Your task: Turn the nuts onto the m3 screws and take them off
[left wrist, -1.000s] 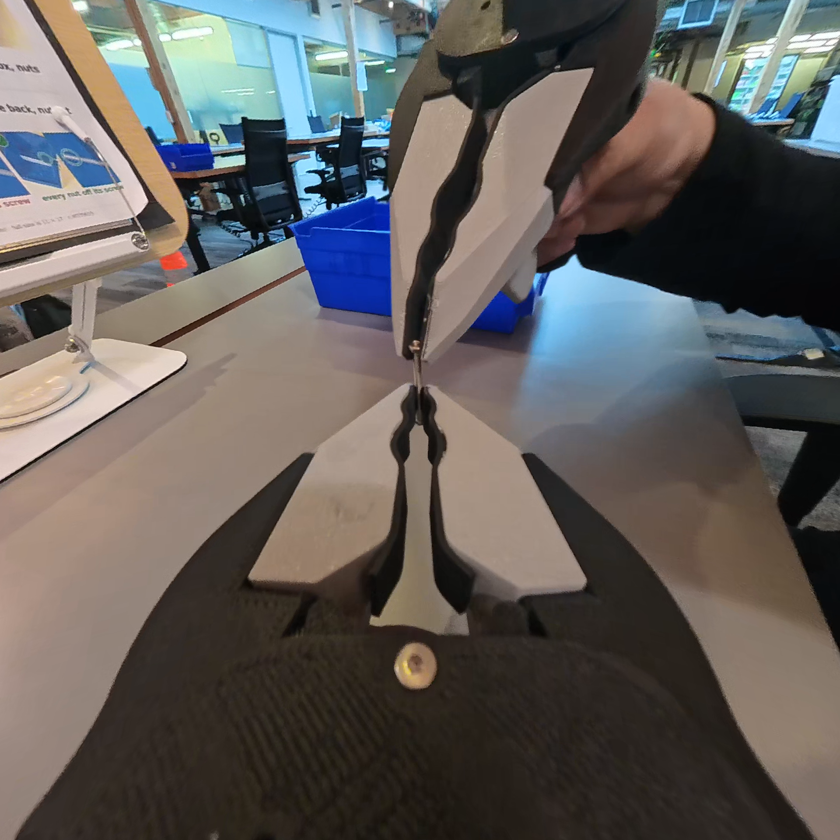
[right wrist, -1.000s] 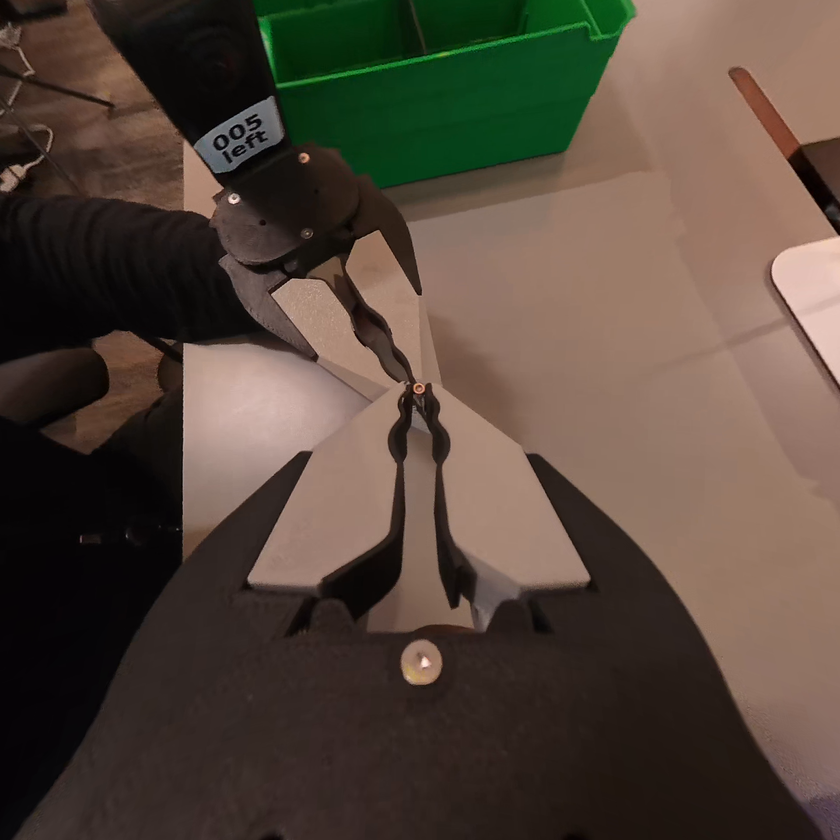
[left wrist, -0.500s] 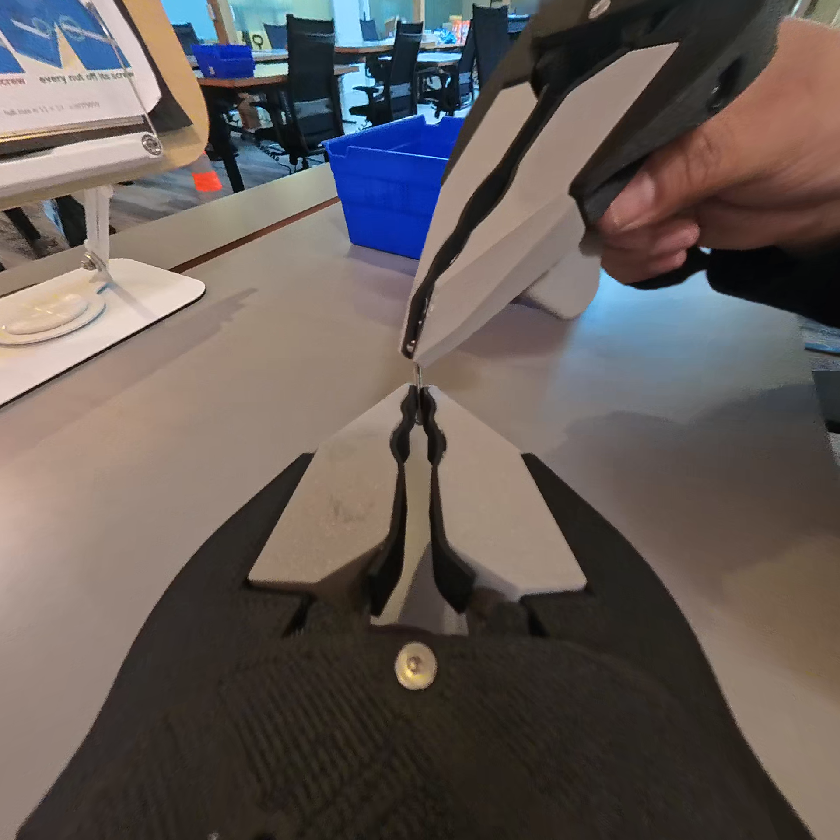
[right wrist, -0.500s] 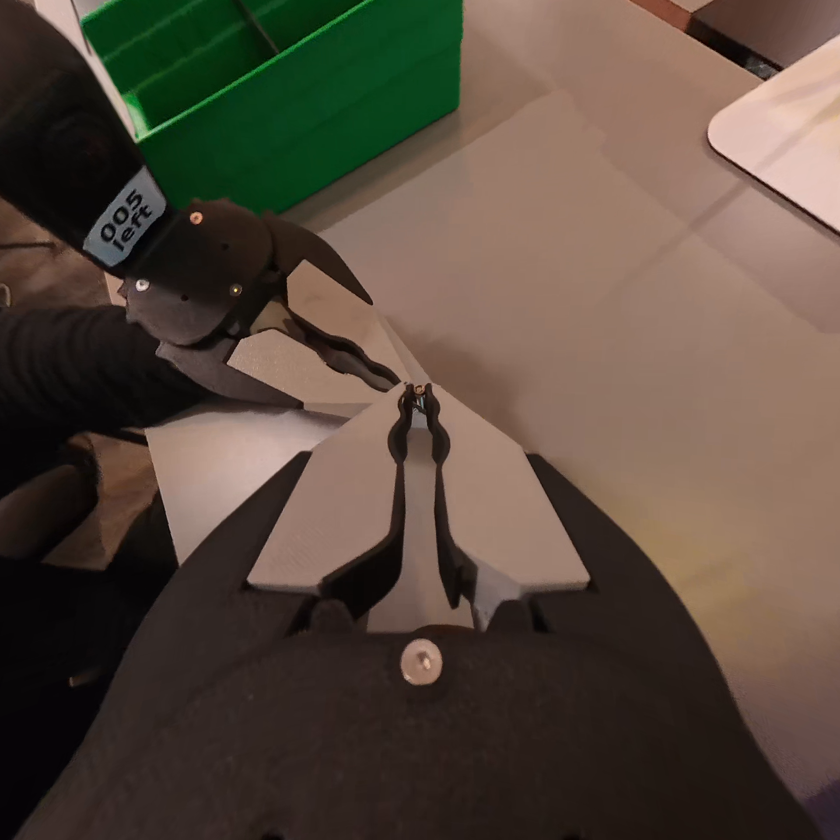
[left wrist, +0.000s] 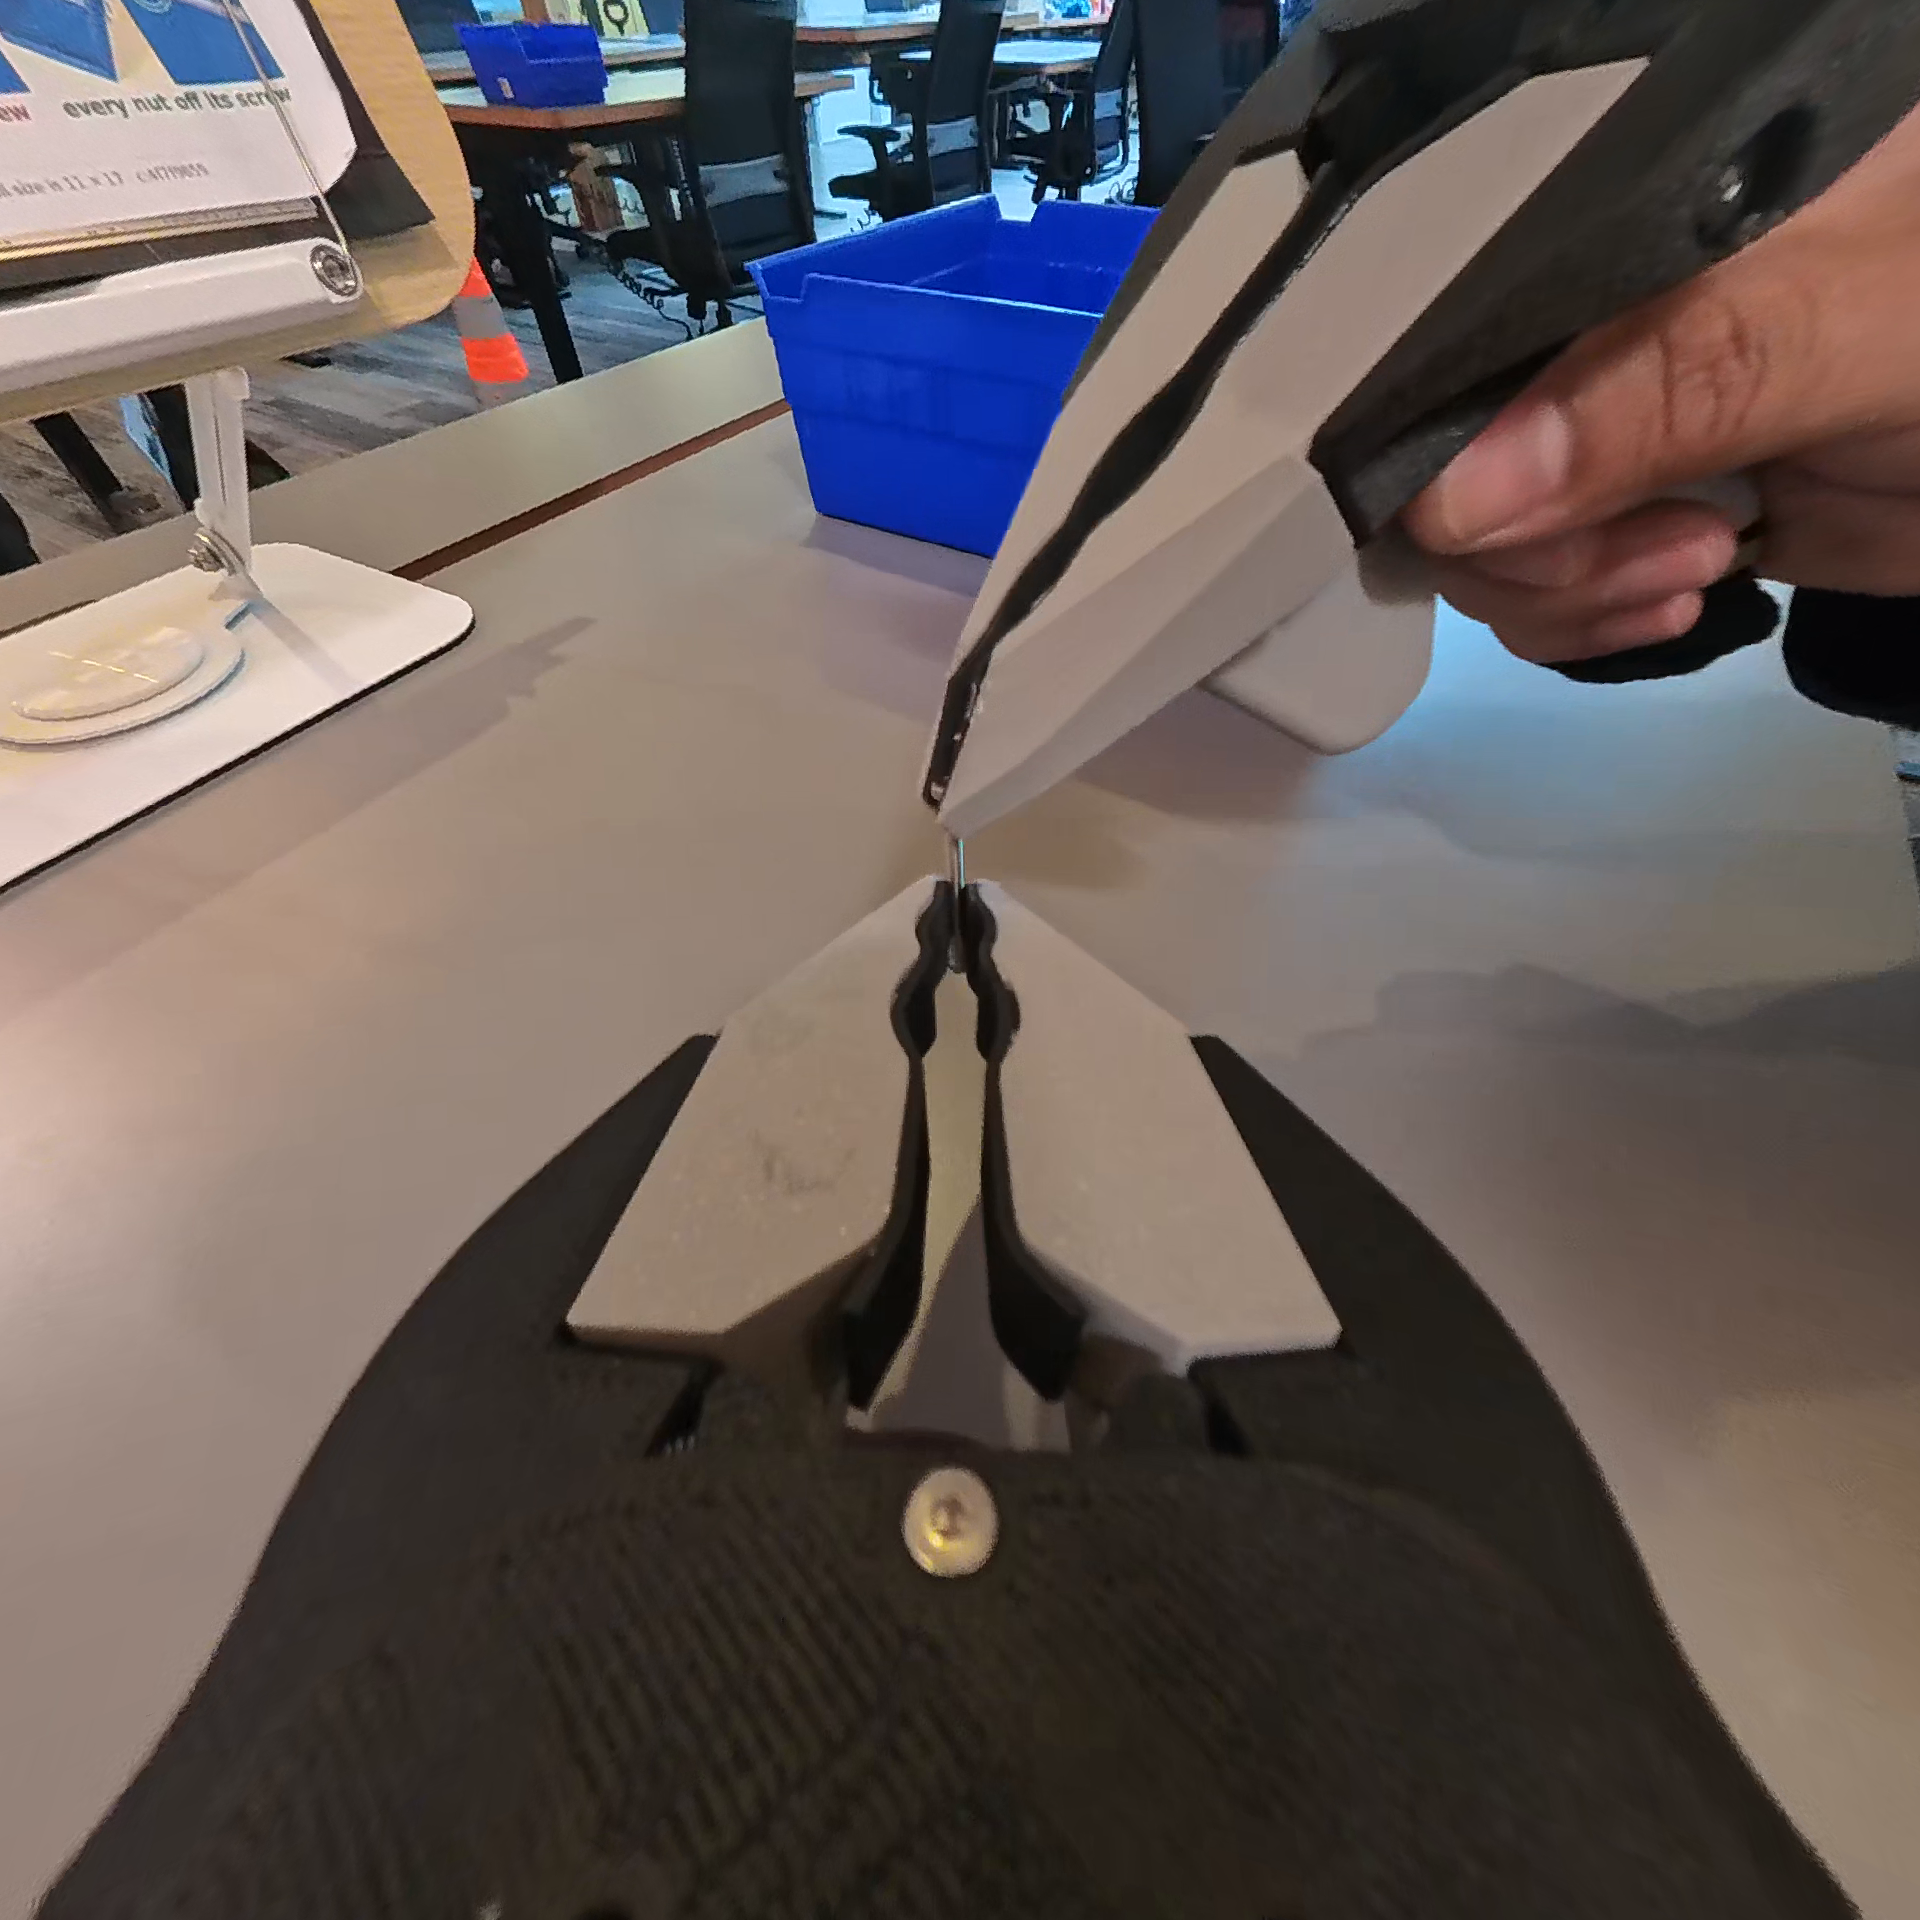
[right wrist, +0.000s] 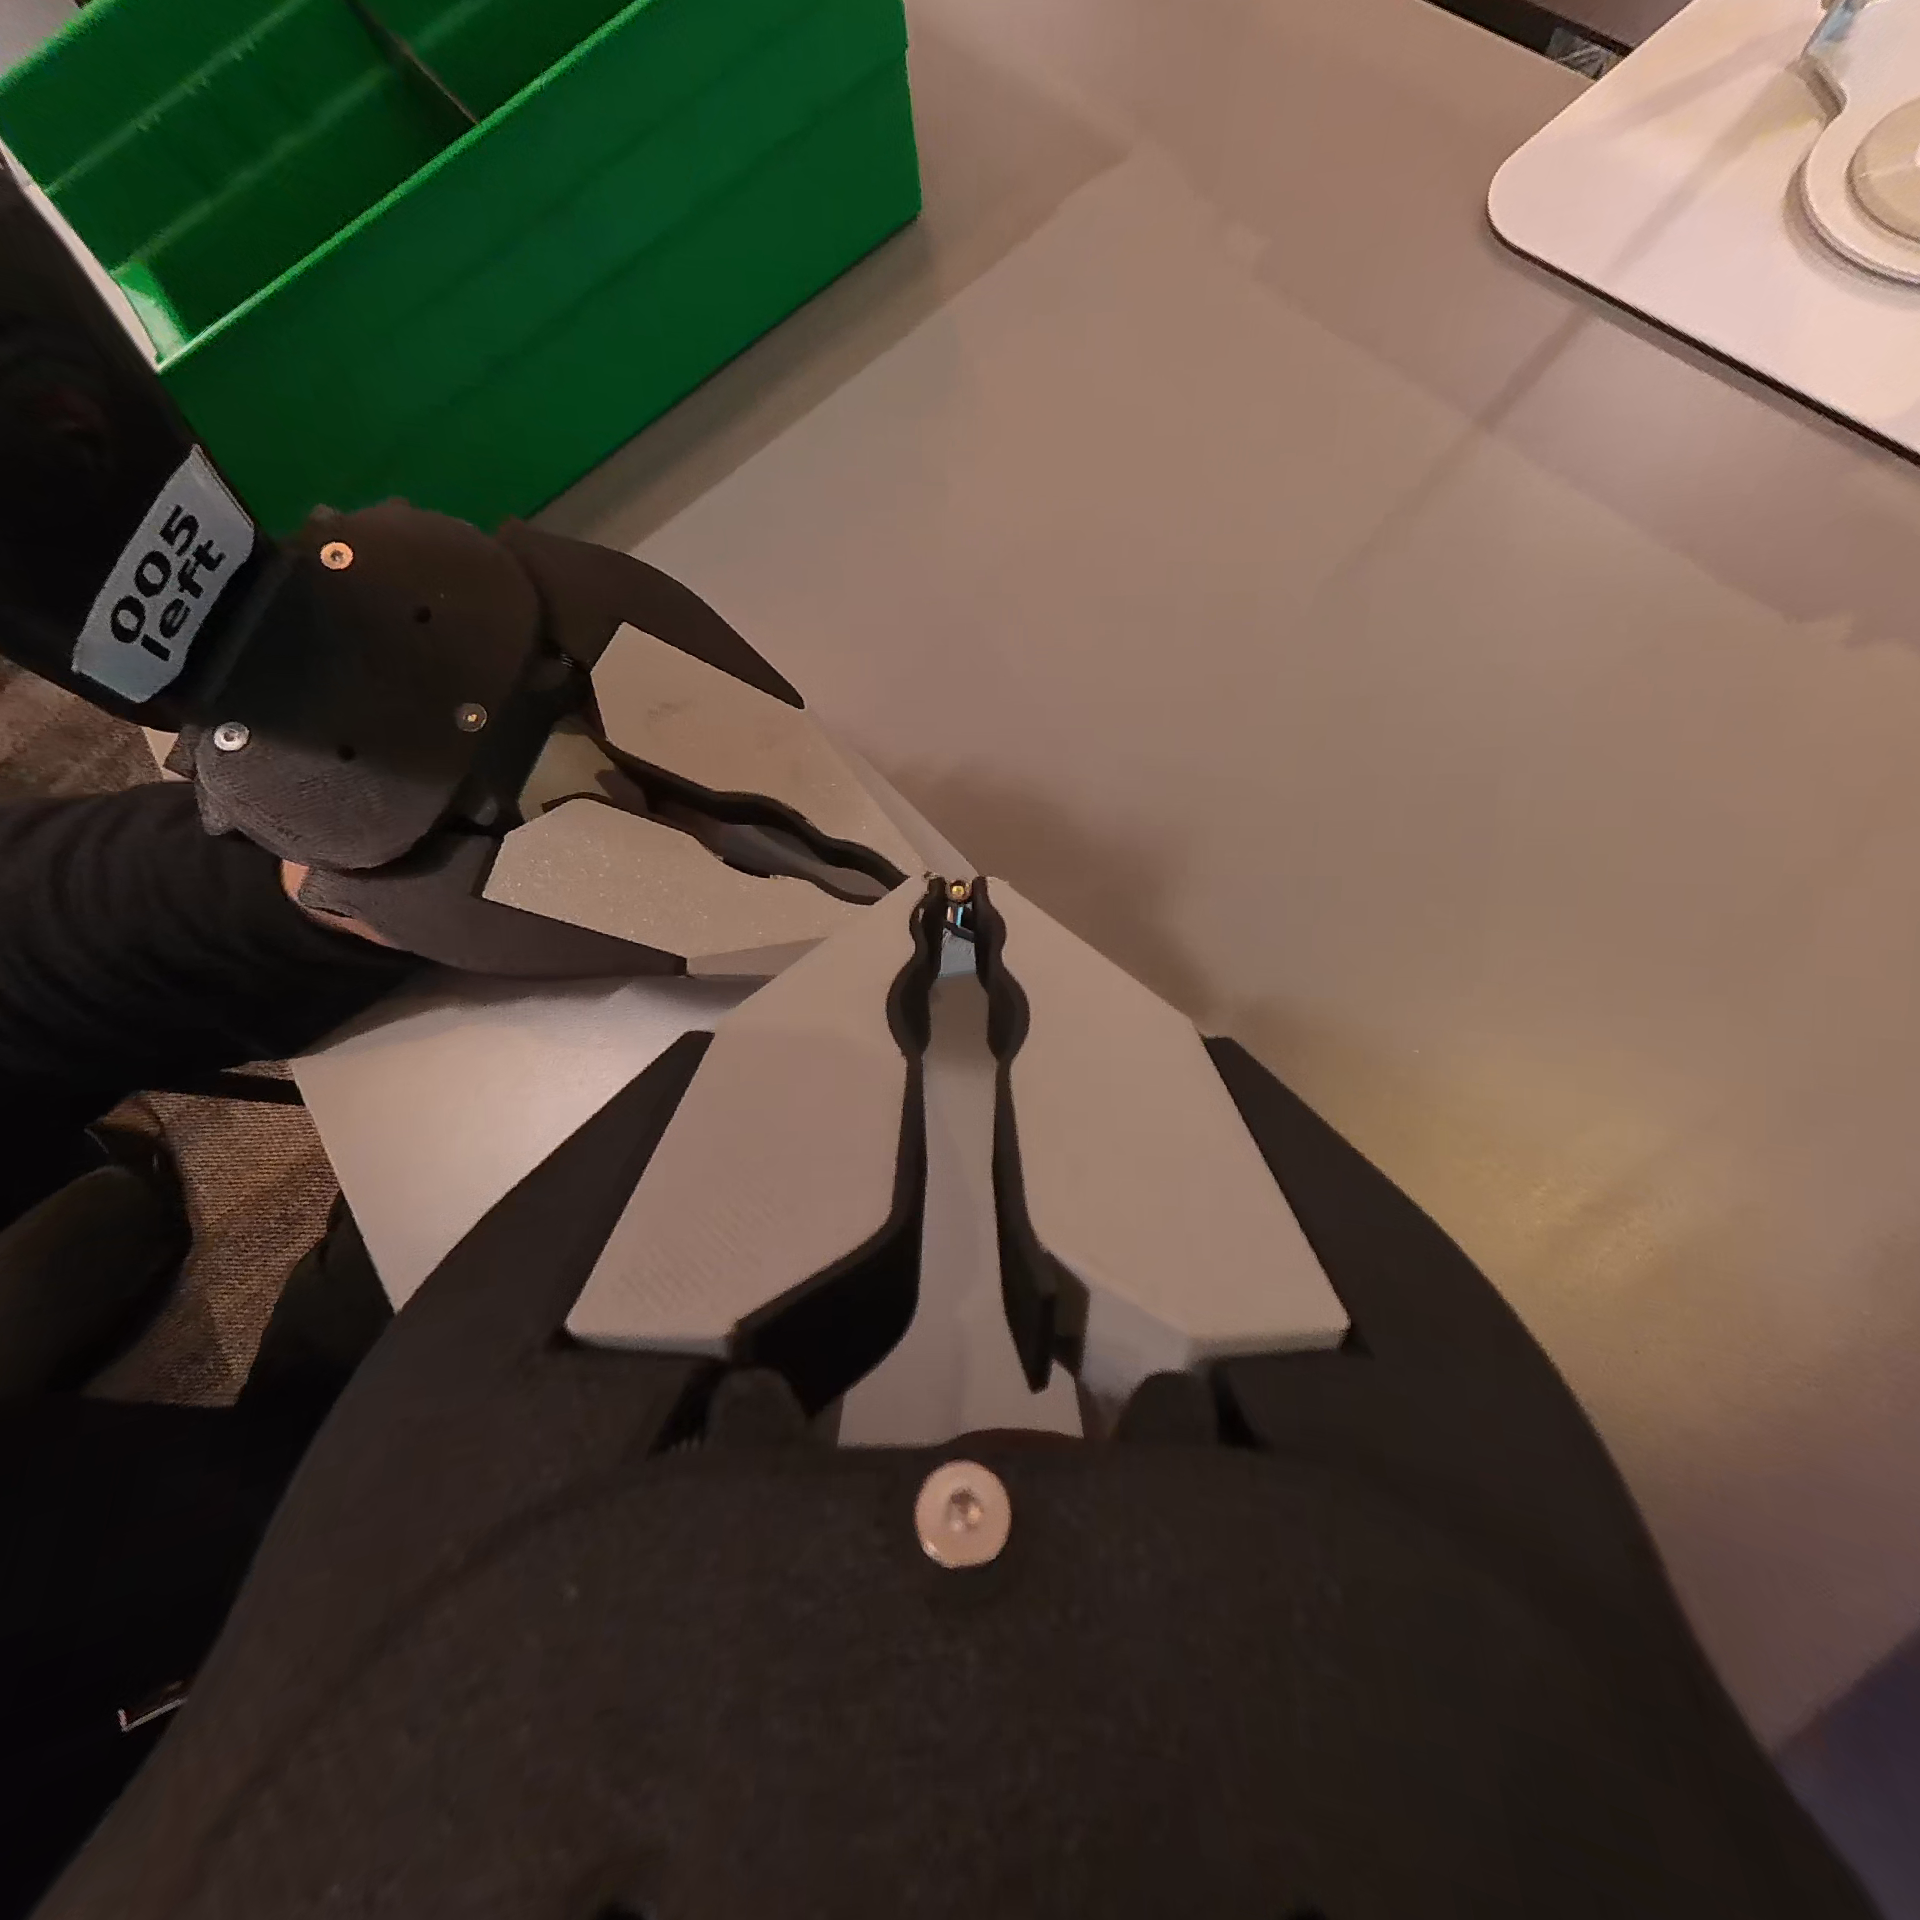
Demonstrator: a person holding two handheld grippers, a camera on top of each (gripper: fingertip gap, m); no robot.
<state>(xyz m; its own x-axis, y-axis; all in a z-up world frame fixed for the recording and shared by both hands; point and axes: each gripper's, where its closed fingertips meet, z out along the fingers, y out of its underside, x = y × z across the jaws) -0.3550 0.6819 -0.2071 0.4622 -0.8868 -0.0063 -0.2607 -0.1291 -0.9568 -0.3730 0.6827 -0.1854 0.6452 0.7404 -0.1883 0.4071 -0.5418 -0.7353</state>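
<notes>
In the left wrist view, my left gripper [left wrist: 956, 914] is shut on the lower end of a thin m3 screw [left wrist: 959, 868] and holds it upright above the grey table [left wrist: 520, 883]. My right gripper [left wrist: 951, 805] comes down from the upper right, held by a hand [left wrist: 1662, 447], and is pinched shut on the screw's top end. In the right wrist view, my right gripper [right wrist: 956, 902] is shut on a tiny brass-coloured nut [right wrist: 954, 886] at its tips. The left gripper [right wrist: 899, 883] meets it from the left. The nut is hidden in the left wrist view.
A blue bin [left wrist: 935, 343] stands on the table behind the grippers. A green divided bin [right wrist: 468, 229] sits near the left gripper. A white stand base [left wrist: 208, 644] with a sheet holder [left wrist: 156, 104] is at the left; the base also shows in the right wrist view [right wrist: 1714, 208].
My right gripper has rolled about the screw, from nearly upright to leaning to the right. The fingertips of both stay together on the screw. The left gripper has tilted a little.
</notes>
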